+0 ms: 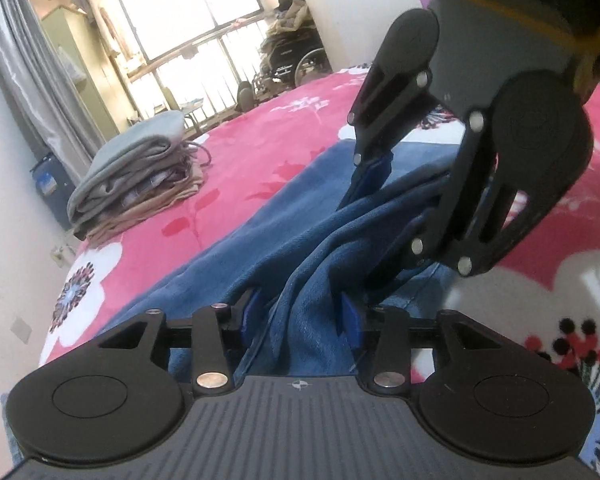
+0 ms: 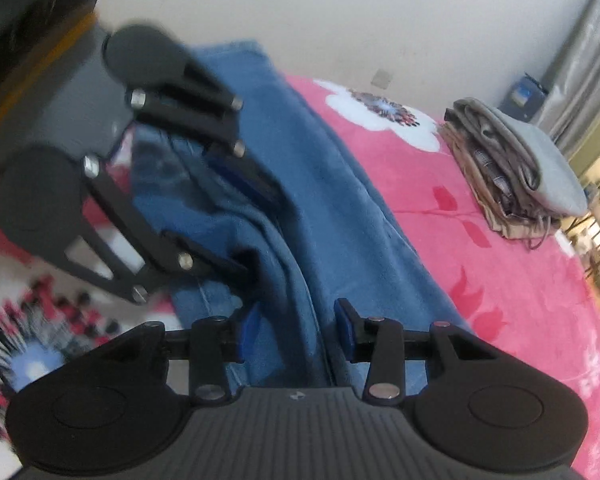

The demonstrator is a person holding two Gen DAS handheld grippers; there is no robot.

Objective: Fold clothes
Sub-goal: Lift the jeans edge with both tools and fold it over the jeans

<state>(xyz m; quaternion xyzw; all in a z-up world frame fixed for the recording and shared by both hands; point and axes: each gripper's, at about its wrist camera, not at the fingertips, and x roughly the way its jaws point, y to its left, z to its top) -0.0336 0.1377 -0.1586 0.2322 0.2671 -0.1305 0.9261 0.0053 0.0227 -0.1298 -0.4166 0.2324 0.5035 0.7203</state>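
Observation:
A blue garment (image 1: 260, 248) lies on the pink flowered bedspread (image 1: 260, 148), bunched into a ridge between both grippers. My left gripper (image 1: 300, 316) is shut on a fold of it, blue pads on either side. The right gripper (image 1: 392, 200) shows ahead, at the other end of the ridge. In the right wrist view my right gripper (image 2: 300, 328) is shut on the blue garment (image 2: 340, 208) too, and the left gripper (image 2: 252, 232) shows ahead at the left, blurred, pinching the cloth.
A stack of folded grey and beige clothes (image 1: 140, 176) sits at the bed's far corner; it also shows in the right wrist view (image 2: 516, 168). A white wall (image 2: 340, 20) runs along the bed. A wheelchair (image 1: 292, 64) stands by the window.

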